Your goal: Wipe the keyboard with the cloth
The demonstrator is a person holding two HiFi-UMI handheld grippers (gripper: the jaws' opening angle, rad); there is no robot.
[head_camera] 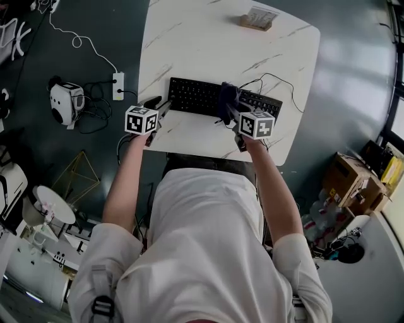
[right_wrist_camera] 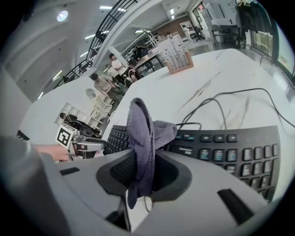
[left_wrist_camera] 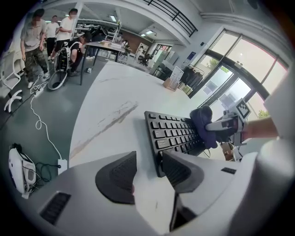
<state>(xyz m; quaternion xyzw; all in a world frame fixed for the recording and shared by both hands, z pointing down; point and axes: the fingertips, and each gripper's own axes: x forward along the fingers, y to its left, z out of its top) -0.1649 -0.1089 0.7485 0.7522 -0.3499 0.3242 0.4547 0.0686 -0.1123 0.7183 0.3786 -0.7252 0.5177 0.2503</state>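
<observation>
Looking down in the head view: white marble-patterned table [head_camera: 208, 38], with a black keyboard [head_camera: 192, 96] lying across its near half. Left gripper [head_camera: 163, 107] sits at the keyboard's left end. Right gripper [head_camera: 232, 112] is over the keyboard's middle-right, with a dark cloth [head_camera: 227, 101] bunched at its tip and resting on the keys. A black cable [head_camera: 278, 79] loops from the keyboard's far edge. A small wooden holder [head_camera: 257, 19] stands at the table's far side. A power strip [head_camera: 118, 86] lies on the floor to the left.

Left gripper view: jaws released, standing apart, with bare tabletop in the gap. The keyboard's [left_wrist_camera: 170, 133] near corner lies just beside the right-hand pad and is not pinched. Further along the keys, the cloth [left_wrist_camera: 202, 124] hangs from the right gripper [left_wrist_camera: 221, 125].

Right gripper view: jaws clenched on the cloth [right_wrist_camera: 143, 133]. One fold rises above the pads and a tail hangs below them. The keyboard [right_wrist_camera: 230, 150] lies just beyond, with the cable [right_wrist_camera: 221, 99] behind it. The left gripper [right_wrist_camera: 87, 145] shows at the far end of the keys. The wooden holder [right_wrist_camera: 177, 55] and several people are in the background.
</observation>
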